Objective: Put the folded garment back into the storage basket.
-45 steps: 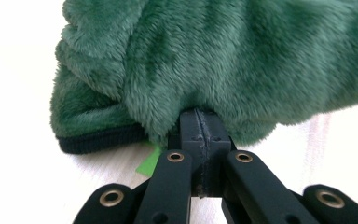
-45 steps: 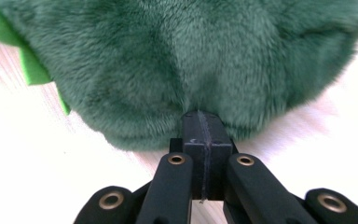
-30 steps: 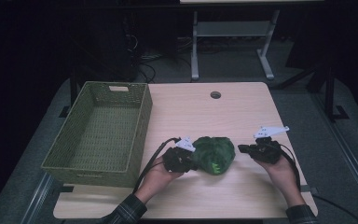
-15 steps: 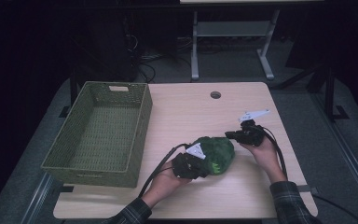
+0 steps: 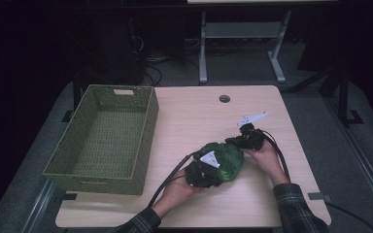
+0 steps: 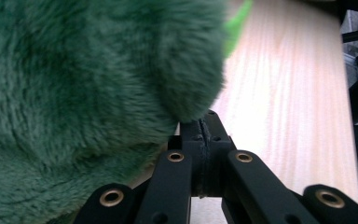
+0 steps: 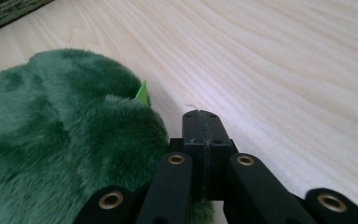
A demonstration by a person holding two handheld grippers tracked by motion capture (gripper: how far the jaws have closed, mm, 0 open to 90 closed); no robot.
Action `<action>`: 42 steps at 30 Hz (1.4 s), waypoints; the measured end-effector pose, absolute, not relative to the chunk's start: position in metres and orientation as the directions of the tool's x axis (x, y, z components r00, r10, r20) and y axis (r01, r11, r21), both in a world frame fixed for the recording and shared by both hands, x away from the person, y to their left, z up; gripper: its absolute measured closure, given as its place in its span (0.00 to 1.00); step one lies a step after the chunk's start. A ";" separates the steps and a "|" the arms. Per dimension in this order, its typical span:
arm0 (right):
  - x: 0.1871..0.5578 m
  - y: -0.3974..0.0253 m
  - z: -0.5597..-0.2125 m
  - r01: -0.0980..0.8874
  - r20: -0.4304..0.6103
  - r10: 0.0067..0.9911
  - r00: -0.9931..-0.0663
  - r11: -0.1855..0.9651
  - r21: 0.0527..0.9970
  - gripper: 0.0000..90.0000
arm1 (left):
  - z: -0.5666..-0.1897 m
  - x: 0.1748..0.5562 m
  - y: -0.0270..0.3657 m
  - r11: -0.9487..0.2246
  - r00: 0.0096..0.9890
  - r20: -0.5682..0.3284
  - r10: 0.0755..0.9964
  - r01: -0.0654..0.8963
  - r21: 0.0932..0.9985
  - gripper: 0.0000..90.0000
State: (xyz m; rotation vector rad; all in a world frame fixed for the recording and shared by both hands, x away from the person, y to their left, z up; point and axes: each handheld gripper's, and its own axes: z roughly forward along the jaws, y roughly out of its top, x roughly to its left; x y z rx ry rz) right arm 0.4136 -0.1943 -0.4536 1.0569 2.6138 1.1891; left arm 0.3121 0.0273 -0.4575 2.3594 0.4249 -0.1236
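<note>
One green plush toy [image 5: 223, 160] lies on the table [image 5: 194, 116], in the near half and a little right of the middle. Two grippers are at it, one on each side. The left gripper [image 5: 201, 172] is at the near-left end of the toy, and the left hand [image 5: 177, 191] holds it from below in the high view. In the left gripper view its two jaws are pressed flat together with no gap, and the fur [image 6: 84, 74] bulges over them and touches their tips. I cannot tell if any fur is pinched between them.

The right gripper [image 5: 235, 141] is at the far-right end of the toy, held by the right hand [image 5: 262, 155]. In the right gripper view its jaws are also closed tight together, and the toy [image 7: 65, 154] lies just beside them on their left, touching the linkage. A small light green tag or ear [image 7: 142, 94] stands up from the fur there.

The long axis of the toy runs diagonally, from near-left to far-right, between the two grippers. Which end is the head I cannot tell.

Farther left stands one woven basket [image 5: 148, 124], green, well apart from the toy. At the far edge of the table there is one round hole [image 5: 224, 98].
</note>
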 end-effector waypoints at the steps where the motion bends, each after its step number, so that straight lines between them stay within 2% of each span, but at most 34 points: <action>1: 0.413 -0.195 -0.453 0.562 0.206 0.618 -0.758 0.458 0.689 1.00 | -0.458 0.313 0.028 -0.688 0.942 -0.204 0.268 0.335 0.644 1.00; 13: 0.393 -0.211 -0.451 0.566 0.210 0.616 -0.760 0.466 0.680 1.00 | -0.458 0.323 0.044 -0.678 0.929 -0.185 0.320 0.361 0.640 1.00; 24: 0.361 -0.232 -0.449 0.564 0.203 0.616 -0.761 0.474 0.676 0.99 | -0.457 0.335 0.061 -0.677 0.917 -0.143 0.373 0.374 0.633 1.00; 36: 0.320 -0.234 -0.450 0.537 0.189 0.589 -0.786 0.499 0.680 0.99 | -0.455 0.345 0.066 -0.683 0.921 -0.126 0.368 0.360 0.636 1.00; 42: 0.315 -0.250 -0.448 0.550 0.184 0.645 -0.742 0.427 0.718 0.86 | -0.450 0.346 0.075 -0.671 0.920 -0.148 0.364 0.369 0.643 0.96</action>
